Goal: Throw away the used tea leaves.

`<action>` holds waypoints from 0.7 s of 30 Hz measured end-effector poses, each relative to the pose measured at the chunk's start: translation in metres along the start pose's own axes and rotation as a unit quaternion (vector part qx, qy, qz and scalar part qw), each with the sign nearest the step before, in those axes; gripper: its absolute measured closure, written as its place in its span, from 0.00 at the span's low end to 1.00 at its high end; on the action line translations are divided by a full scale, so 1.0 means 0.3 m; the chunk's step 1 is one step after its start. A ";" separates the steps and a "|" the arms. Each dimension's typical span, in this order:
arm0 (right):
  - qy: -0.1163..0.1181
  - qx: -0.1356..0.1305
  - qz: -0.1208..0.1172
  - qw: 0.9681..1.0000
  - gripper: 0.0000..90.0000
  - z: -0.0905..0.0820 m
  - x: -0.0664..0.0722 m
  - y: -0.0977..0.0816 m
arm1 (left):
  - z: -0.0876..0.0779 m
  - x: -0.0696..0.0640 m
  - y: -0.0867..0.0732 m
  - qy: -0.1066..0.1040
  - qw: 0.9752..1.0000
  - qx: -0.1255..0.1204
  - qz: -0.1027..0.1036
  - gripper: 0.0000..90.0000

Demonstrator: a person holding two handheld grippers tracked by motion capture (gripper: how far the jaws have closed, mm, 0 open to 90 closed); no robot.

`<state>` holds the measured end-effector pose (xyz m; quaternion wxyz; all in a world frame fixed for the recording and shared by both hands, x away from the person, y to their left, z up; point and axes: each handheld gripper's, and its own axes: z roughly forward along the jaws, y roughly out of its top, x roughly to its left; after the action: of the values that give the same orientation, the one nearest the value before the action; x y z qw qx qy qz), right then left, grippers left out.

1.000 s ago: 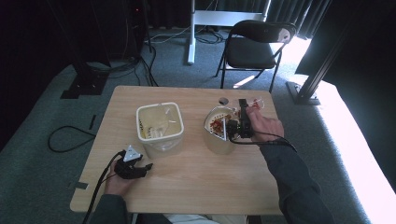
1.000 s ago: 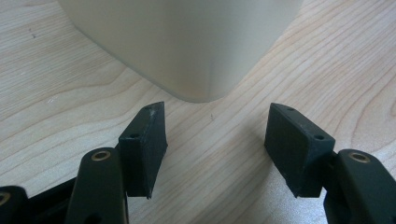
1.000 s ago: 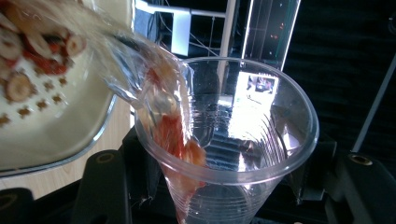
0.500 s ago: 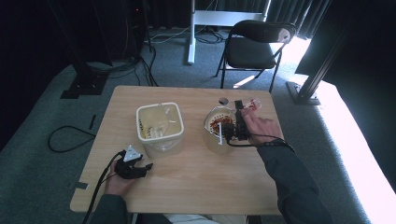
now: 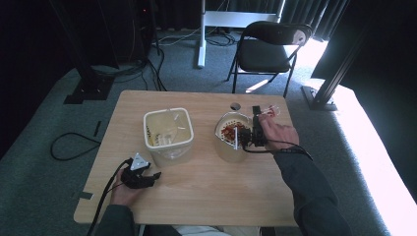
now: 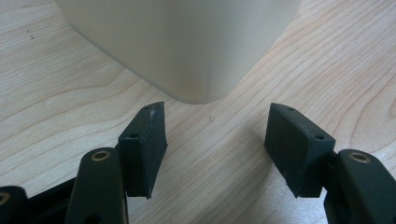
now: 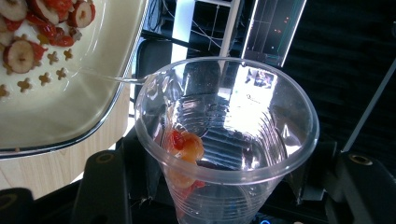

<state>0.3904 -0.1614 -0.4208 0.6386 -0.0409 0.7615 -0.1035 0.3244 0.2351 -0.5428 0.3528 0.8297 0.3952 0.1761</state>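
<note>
In the high view a square cream container (image 5: 167,132) stands left of centre on the wooden table (image 5: 216,191), and a round cream bowl (image 5: 231,140) of red fruit stands to its right. My right gripper (image 5: 258,116) hangs over the bowl's far right edge, shut on a clear plastic cup (image 5: 269,111). In the right gripper view the cup (image 7: 224,116) lies tipped between the jaws with a few fruit pieces (image 7: 187,147) stuck inside. The bowl (image 7: 70,107) beside it holds banana slices, red fruit and cereal. My left gripper (image 6: 217,140) rests open on the table before the container's corner (image 6: 187,42).
A black folding chair (image 5: 268,49) and a white desk leg (image 5: 201,34) stand beyond the table's far edge. A small round hole (image 5: 235,105) sits in the tabletop behind the bowl. Cables (image 5: 69,142) lie on the carpet at the left.
The right hand with the cup has shifted slightly over the bowl. The left gripper has stayed where it was.
</note>
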 end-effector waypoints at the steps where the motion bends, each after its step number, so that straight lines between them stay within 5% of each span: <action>1: 0.000 0.000 0.000 1.000 0.43 0.000 -0.001 0.001 | 0.000 0.000 0.000 0.000 1.000 0.000 0.000 0.44; 7: -0.007 0.000 -0.014 1.000 0.43 -0.004 -0.004 0.012 | -0.001 -0.001 0.000 0.000 1.000 0.001 0.000 0.44; 14: -0.025 0.004 -0.060 0.998 0.43 -0.005 0.013 0.041 | -0.001 -0.001 0.000 0.000 1.000 0.001 0.001 0.44; 21: -0.025 0.003 -0.064 0.998 0.43 -0.004 0.020 0.045 | -0.001 -0.001 0.000 0.000 1.000 0.001 0.000 0.44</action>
<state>0.3890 -0.1494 -0.4292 0.6498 -0.0902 0.7406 -0.1454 0.3241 0.2351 -0.5426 0.3522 0.8302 0.3948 0.1756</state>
